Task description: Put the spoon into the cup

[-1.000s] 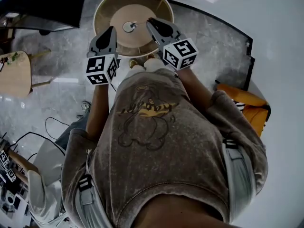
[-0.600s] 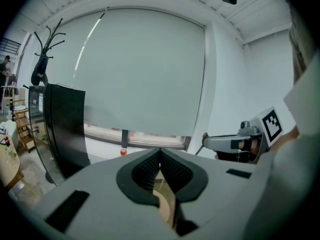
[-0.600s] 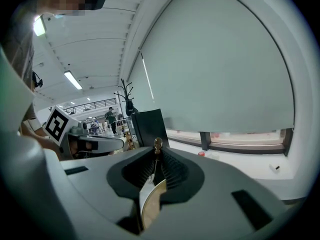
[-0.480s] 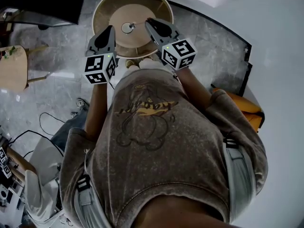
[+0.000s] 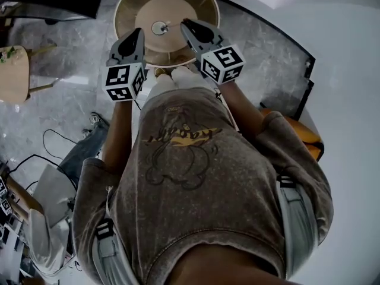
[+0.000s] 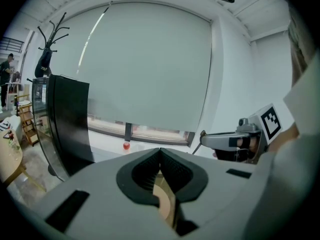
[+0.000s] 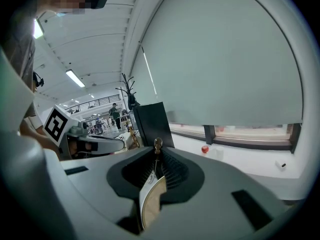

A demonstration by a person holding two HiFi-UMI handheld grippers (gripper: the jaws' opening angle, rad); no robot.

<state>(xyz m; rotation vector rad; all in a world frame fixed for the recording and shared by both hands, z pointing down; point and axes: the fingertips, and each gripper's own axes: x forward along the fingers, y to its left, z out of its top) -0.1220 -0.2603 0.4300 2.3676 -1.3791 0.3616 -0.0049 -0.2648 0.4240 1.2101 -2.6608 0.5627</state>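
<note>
Spoon (image 7: pixel 157 144) is clamped in right gripper (image 7: pixel 158 153) jaws. Left gripper (image 6: pixel 160 150) jaws are pressed together (nothing held). Cup (image 5: pixel 159 28) is seen on table (image 5: pixel 179 12).

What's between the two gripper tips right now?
In the head view, the cup on the round table shows between the left gripper and the right gripper.

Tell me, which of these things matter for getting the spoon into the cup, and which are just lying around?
Part of the job:
- spoon, clamped in the right gripper
- cup, standing on the round wooden table

Just lying about:
- orange object by the wall
- small side table
- black cabinet
- coat stand
- small red object on the window ledge
</note>
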